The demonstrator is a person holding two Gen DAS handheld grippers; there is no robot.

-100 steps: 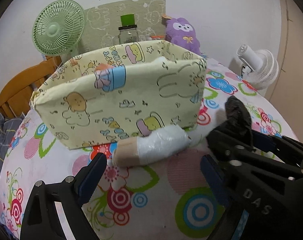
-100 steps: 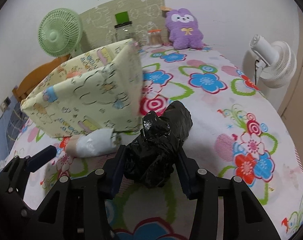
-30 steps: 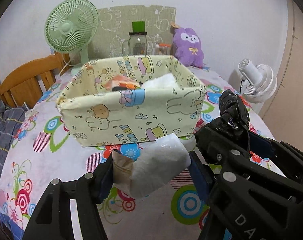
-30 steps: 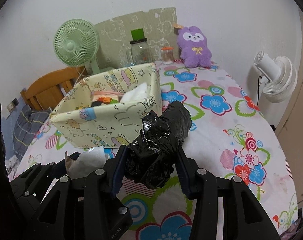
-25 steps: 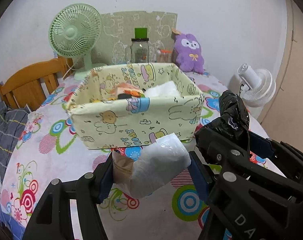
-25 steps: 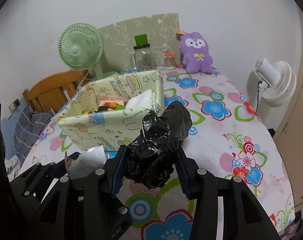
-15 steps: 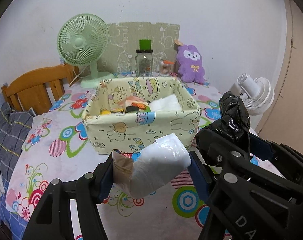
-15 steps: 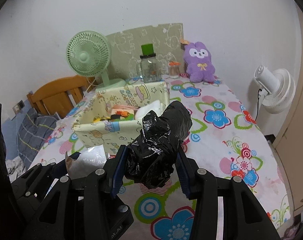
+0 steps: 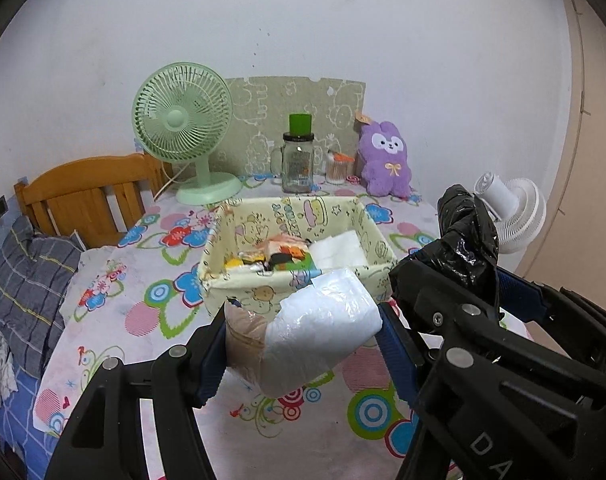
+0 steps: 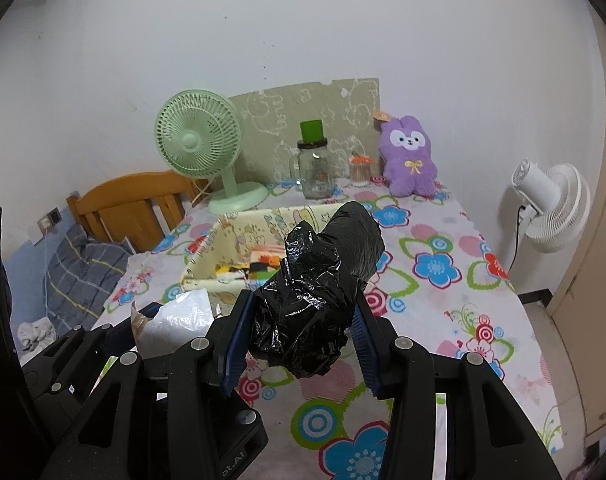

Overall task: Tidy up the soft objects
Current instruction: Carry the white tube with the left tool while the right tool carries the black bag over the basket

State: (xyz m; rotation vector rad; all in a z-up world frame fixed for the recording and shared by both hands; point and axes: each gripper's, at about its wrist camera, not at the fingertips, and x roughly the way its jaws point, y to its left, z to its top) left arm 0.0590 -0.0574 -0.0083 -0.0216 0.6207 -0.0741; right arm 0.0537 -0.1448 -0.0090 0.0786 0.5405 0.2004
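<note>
Here, from the left wrist, we look down into the cloth box (image 9: 259, 284): small coloured items and folded white tissue (image 9: 339, 250) lie inside it. The left gripper (image 9: 303, 344) is clamped on a white plastic-wrapped bundle (image 9: 319, 332), its blue pads pressing both sides and a tan end showing at the left pad. This view also catches the right gripper (image 9: 475, 292) from the side, with its black bag (image 9: 467, 236) sticking up past the box's right corner.

From the right wrist we see the black bag head-on, crumpled and glossy, pinched between the blue pads (image 10: 239, 336) of that gripper. It hides the box's near right corner, so less of the contents shows here. Only a scrap of the white bundle appears at lower left, in the other gripper. This view gives more of the table's right side and the floor beyond its edge.

Both bundles hang above the table, just short of the box.

The table wears a white cloth with bright flowers (image 10: 435, 268). Along the back stand a green fan (image 9: 183, 128), a glass jar with a green lid (image 9: 297, 160), a small jar of sticks (image 9: 337, 168) and a purple plush rabbit (image 9: 385, 158), before a patterned board against the white wall. A white fan (image 10: 551, 208) stands right of the table, and a wooden chair (image 9: 87, 200) with grey checked cloth (image 9: 27, 288) left.
</note>
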